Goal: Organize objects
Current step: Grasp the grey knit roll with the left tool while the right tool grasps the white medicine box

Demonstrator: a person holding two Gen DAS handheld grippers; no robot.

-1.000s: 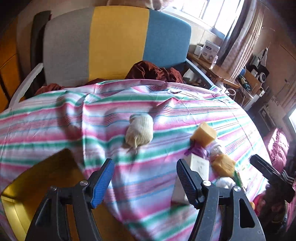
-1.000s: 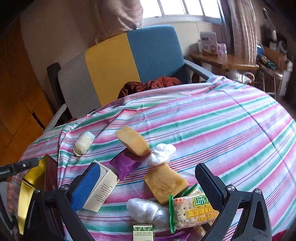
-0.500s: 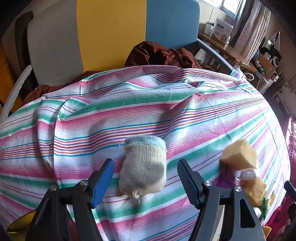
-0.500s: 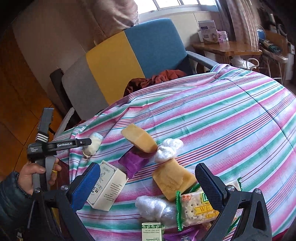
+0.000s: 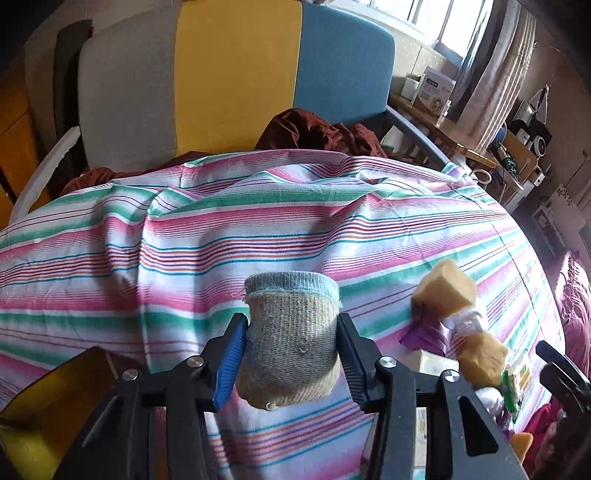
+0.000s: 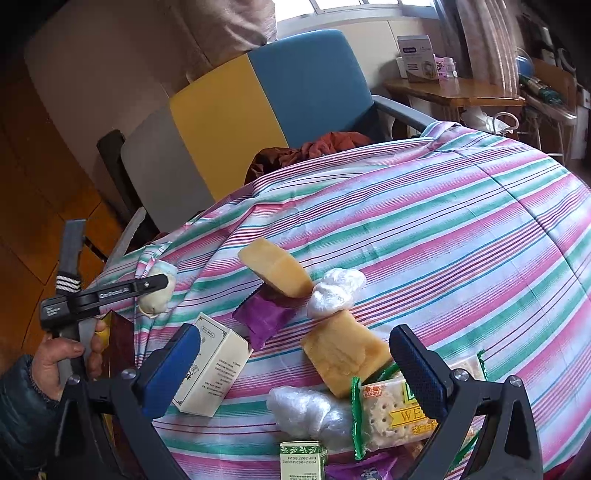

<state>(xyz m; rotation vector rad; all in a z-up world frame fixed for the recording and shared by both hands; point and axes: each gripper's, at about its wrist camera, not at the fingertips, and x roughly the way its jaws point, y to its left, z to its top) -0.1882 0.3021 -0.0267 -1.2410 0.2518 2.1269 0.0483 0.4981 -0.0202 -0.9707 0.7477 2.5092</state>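
Squeezing a rolled sock between both pads, the left gripper holds it over the striped cloth, beside a yellow box.

From the right wrist, the right gripper stands wide apart above a sponge, cracker packet and white carton.

Two tan sponge blocks, two clear plastic wads, one beige knitted sock, two white cartons (second partly cut off), one cracker packet.

Bright daylight from the window (blown out), fisheye-curved, dark-cornered edges.
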